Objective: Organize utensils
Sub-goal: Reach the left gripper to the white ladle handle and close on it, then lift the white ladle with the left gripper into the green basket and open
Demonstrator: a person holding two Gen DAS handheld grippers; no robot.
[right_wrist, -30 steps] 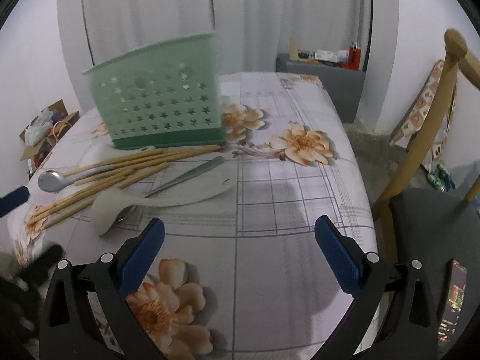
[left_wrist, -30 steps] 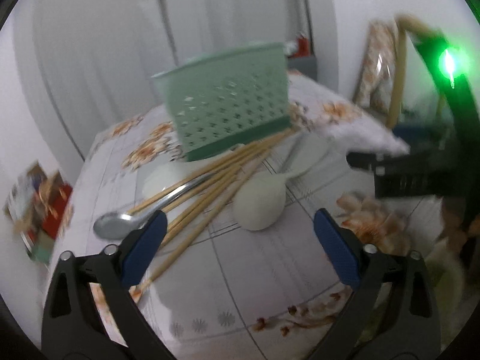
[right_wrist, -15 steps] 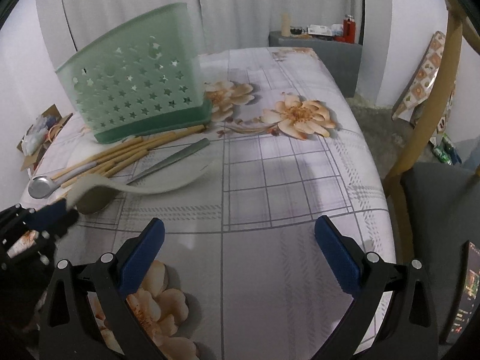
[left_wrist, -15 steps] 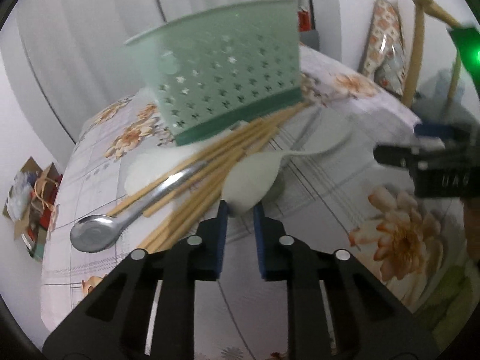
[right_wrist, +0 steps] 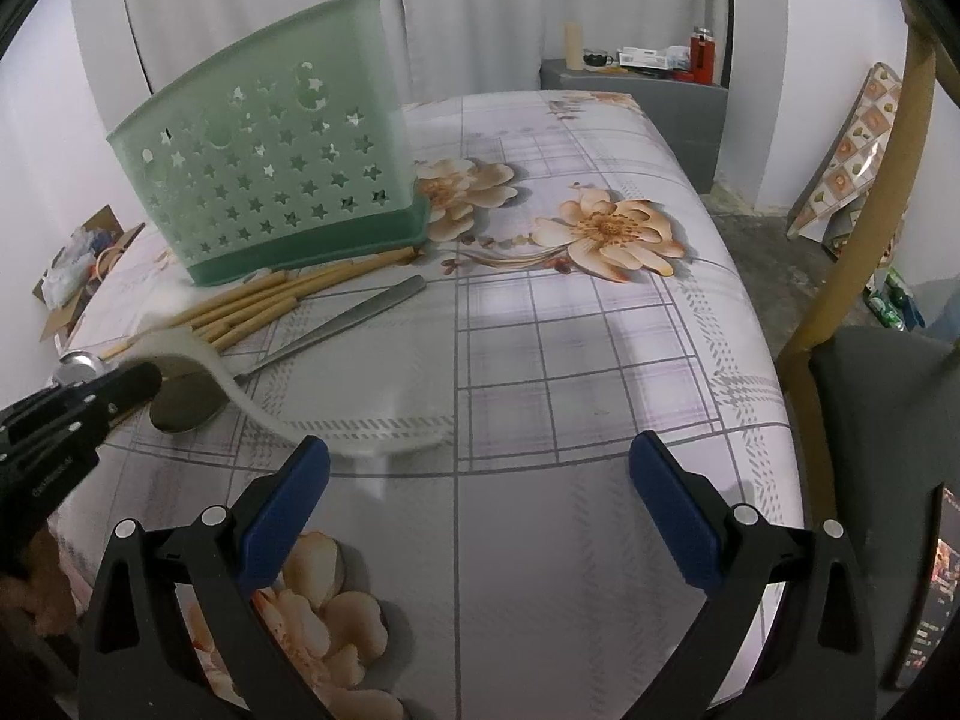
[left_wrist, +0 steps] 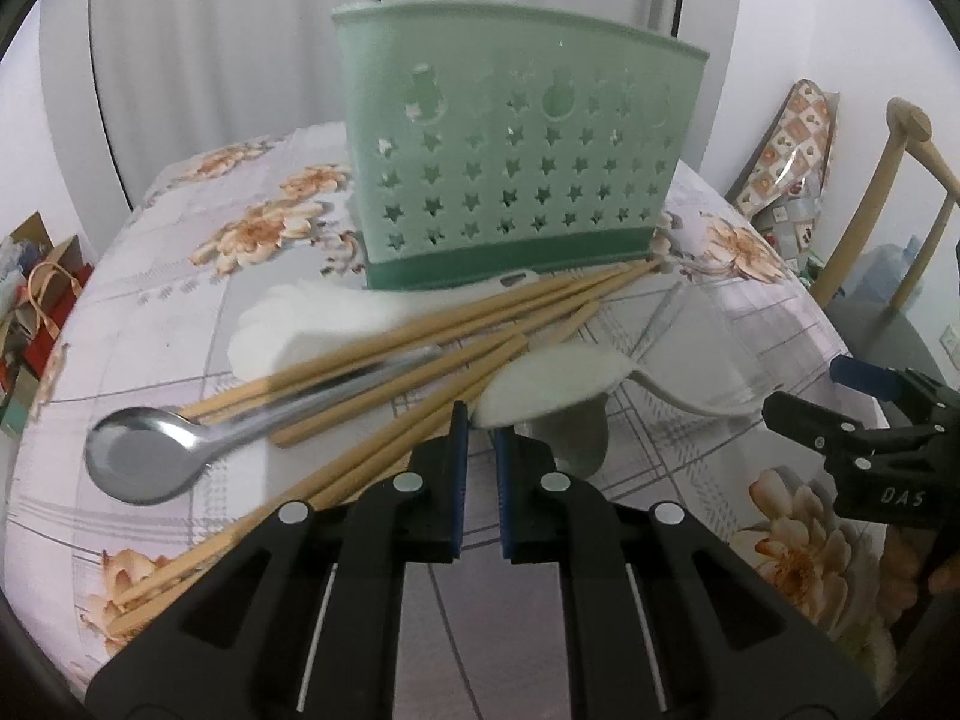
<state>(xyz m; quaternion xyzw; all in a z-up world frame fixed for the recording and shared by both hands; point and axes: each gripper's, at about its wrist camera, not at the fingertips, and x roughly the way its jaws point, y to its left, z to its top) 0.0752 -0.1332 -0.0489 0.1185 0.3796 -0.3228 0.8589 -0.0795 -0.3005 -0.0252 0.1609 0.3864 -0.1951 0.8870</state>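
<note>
Left gripper point(left_wrist: 478, 420): jaws drawn narrow and closing, nipping the near edge of the white spoon point(left_wrist: 549, 383) by its bowl. The spoon's bowl is lifted above the cloth, with its shadow beneath; its handle trails off toward 3 o'clock in the left view. In the right view the same spoon point(right_wrist: 336, 426) curves from the left gripper point(right_wrist: 129, 384) at 9 o'clock down to the cloth just ahead of the right gripper's left pad.

Right gripper point(right_wrist: 480, 504): jaws wide, nothing between them, poised over bare tablecloth point(right_wrist: 600, 360).

Green basket point(left_wrist: 510, 168): upright on the table at 12 o'clock in the left view, star-punched wall facing the camera. Whether anything is inside it cannot be told.

Chopsticks point(left_wrist: 420, 372): a loose sheaf lying flat, running from the basket's base at 1 o'clock down to 7 o'clock. Several lie over a second white spoon point(left_wrist: 288, 330), which rests flat at 10 o'clock beside the basket.

Metal spoon point(left_wrist: 150, 456): flat on the cloth at 9 o'clock, bowl up, its handle lying among the chopsticks.

A further metal utensil point(right_wrist: 336, 324) lies in the right view between the chopsticks and the held spoon; its end is hidden.

Wooden chair point(left_wrist: 900, 192): at 3 o'clock, beside the table.
</note>
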